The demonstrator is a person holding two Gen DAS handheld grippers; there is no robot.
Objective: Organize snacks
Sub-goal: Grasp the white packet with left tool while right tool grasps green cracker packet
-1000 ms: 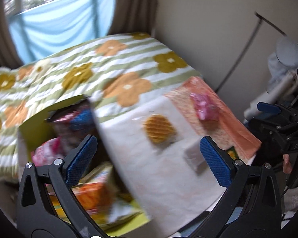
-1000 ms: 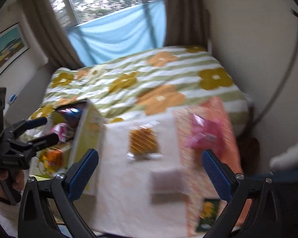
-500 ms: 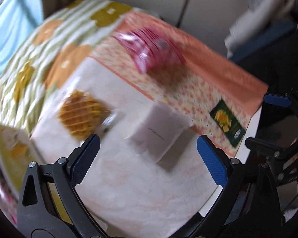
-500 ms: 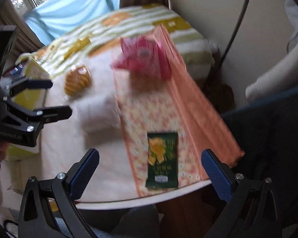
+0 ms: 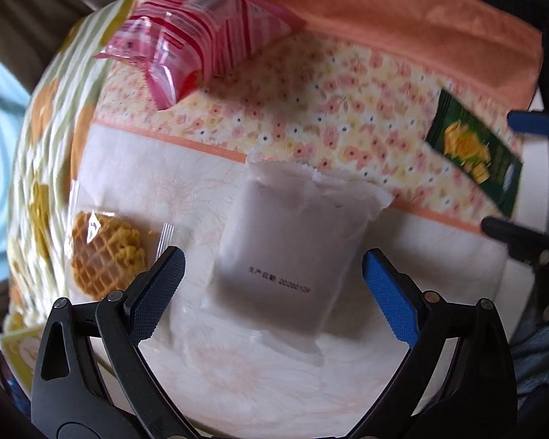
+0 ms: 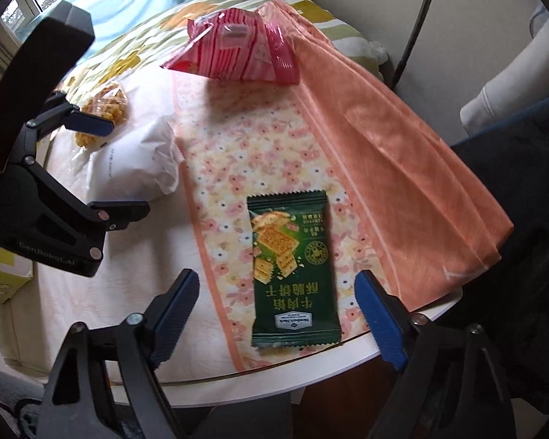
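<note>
A white snack packet (image 5: 289,252) lies on the table, and my left gripper (image 5: 272,270) points down over it. Its jaws are closing, with the packet between the pads, neither of which visibly presses it. A green cracker packet (image 6: 292,270) lies on the floral cloth near the table's front edge. My right gripper (image 6: 276,292) hangs over it with jaws closing and pads clear of the wrapper. A pink striped bag (image 5: 201,36) and a wrapped waffle (image 5: 106,252) lie farther back. From the right wrist view, the left gripper (image 6: 117,168) straddles the white packet (image 6: 139,161).
A yellow-green box (image 6: 3,274) stands off the table's left side. The round white table edge (image 6: 421,314) runs close under the green packet. An orange cloth (image 6: 402,153) hangs over the right side. A bed with a flowered quilt (image 6: 146,36) lies behind.
Both grippers have tipped downward and dropped toward the table. The left has swung from the box side to over the white packet, the right has settled over the green packet, and both jaws have narrowed.
</note>
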